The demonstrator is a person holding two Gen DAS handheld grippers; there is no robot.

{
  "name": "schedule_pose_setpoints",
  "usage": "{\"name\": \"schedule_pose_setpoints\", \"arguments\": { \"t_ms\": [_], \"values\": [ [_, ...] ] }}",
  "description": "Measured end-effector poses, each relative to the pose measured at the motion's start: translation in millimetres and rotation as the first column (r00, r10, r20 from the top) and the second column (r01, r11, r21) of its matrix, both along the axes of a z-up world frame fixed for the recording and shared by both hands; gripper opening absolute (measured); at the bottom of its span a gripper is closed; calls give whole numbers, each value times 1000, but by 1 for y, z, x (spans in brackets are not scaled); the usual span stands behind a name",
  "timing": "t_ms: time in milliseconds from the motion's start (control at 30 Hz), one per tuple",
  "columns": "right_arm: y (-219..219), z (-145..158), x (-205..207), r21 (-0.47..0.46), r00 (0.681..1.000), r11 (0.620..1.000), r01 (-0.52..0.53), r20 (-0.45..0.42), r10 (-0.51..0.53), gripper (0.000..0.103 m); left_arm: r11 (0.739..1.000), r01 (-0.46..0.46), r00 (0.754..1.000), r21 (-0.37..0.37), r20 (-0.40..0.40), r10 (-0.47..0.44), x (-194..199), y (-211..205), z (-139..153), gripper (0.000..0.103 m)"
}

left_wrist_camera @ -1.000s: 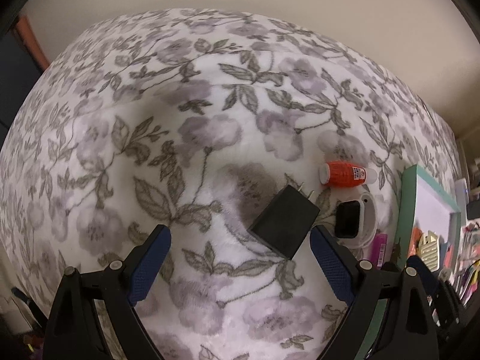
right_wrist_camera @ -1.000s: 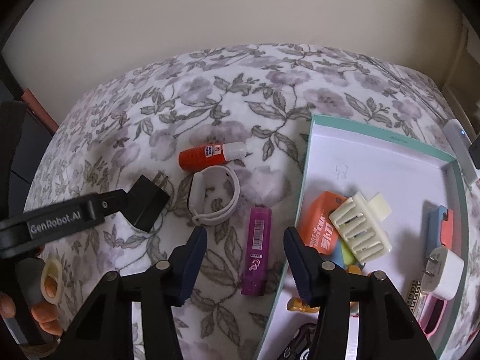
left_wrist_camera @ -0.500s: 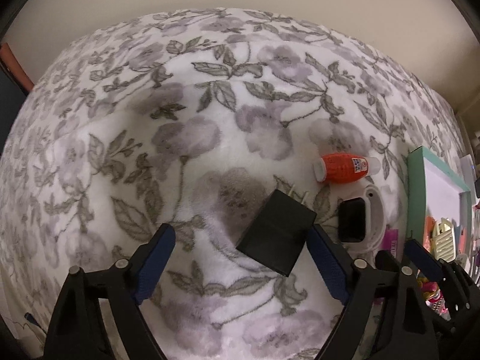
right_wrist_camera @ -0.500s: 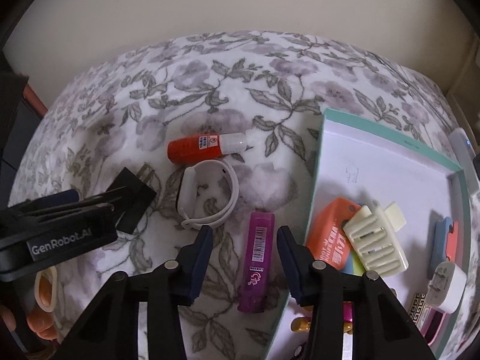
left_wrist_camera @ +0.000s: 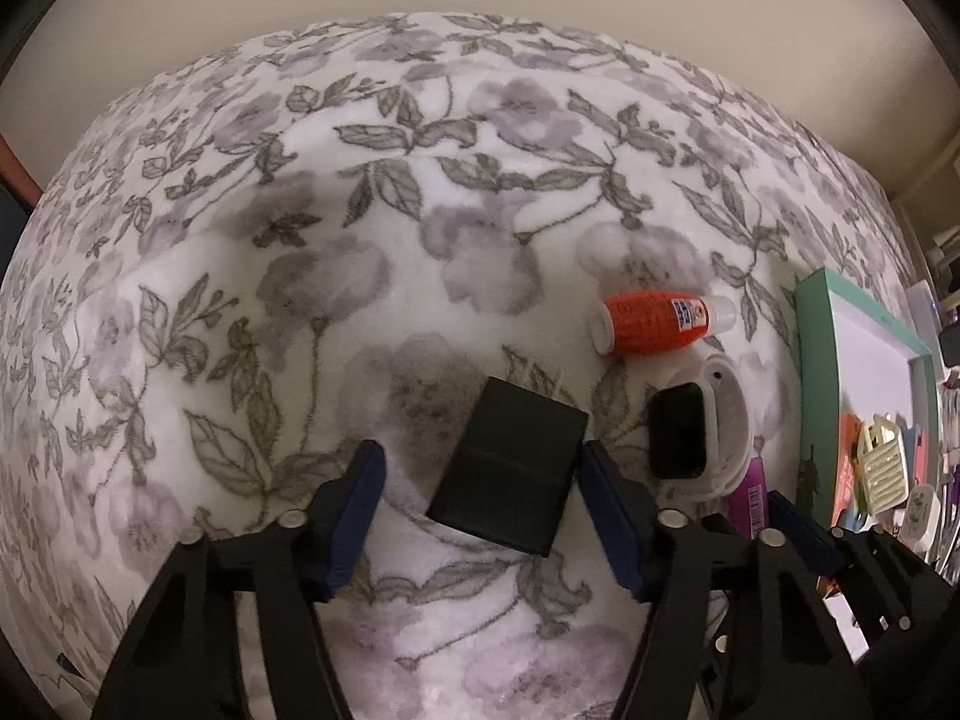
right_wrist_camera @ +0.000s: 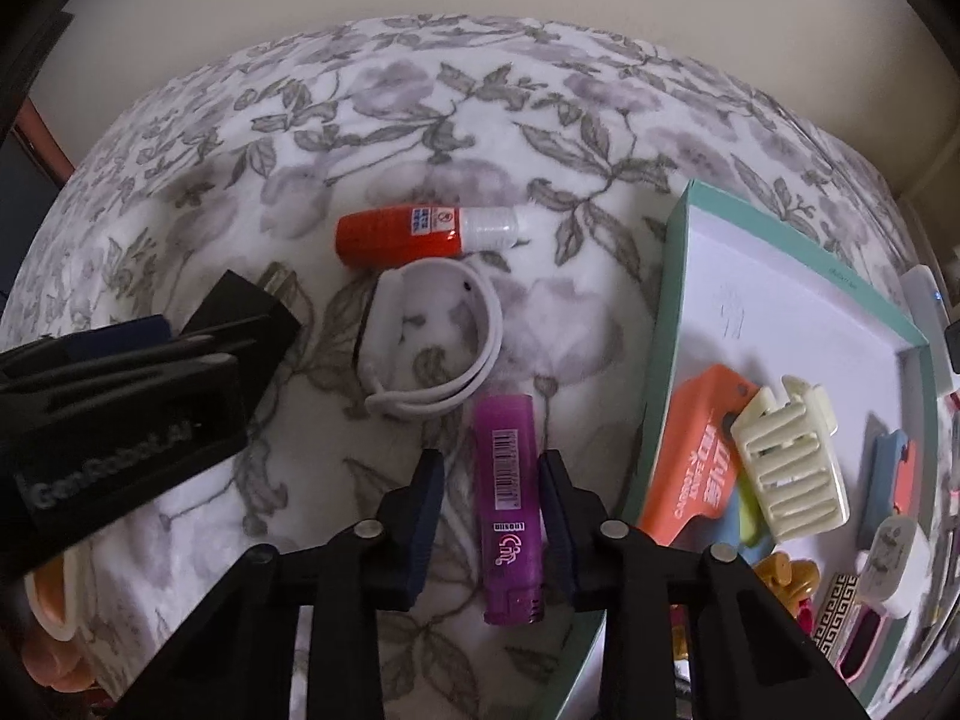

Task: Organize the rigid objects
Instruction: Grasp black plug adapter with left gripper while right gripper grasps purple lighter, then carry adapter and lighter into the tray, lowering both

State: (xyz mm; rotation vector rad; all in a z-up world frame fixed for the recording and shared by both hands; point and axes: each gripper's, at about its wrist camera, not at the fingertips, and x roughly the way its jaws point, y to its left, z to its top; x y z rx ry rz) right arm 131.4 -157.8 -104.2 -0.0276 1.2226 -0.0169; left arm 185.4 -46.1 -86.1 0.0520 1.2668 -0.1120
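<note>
Both grippers lowered, closing: left gripper (left_wrist_camera: 480,483) around charger (left_wrist_camera: 510,474), right gripper (right_wrist_camera: 491,495) around lighter (right_wrist_camera: 509,504).

In the left wrist view, the right claw (left_wrist_camera: 780,534) covers most of the purple lighter (left_wrist_camera: 753,495), and the tray (left_wrist_camera: 813,324) runs off the right edge. In the right wrist view, the left claw (right_wrist_camera: 120,348) hides most of the black charger (right_wrist_camera: 240,306); the orange shapes (right_wrist_camera: 51,618) at the lower left may be fingertips.

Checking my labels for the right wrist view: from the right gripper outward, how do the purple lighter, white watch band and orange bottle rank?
1. purple lighter, between the closing jaws of the right gripper.
2. white watch band, just beyond, slightly left.
3. orange bottle, farthest, past the band.
</note>
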Motion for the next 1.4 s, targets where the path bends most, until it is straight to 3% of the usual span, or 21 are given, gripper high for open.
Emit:
{"name": "schedule_pose_setpoints", "arguments": {
  "t_ms": [167, 367, 867, 1167, 1400],
  "values": [
    [3, -1, -5, 0, 1000, 1000, -10, -7, 10, 25, 1000, 2, 1000, -11, -28, -3, -1, -2, -8, 49],
    [8, -2, -10, -13, 1000, 1000, -23, -9, 23, 22, 1000, -2, 999, -1, -35, 2, -3, -3, -14, 48],
    [23, -2, -30, -16, 1000, 999, -30, -4, 30, 21, 993, -22, 998, 112, -48, 27, -25, 7, -9, 46],
    [14, 30, -50, 38, 998, 999, -16, 62, 14, 21, 992, -75, 996, 102, 56, 69, -44, 27, 43, 44],
    [-4, 57, -65, 79, 992, 997, 9, 126, -19, 21, 994, -69, 988, 82, 142, 57, -57, 20, 77, 44]
  ]
}}
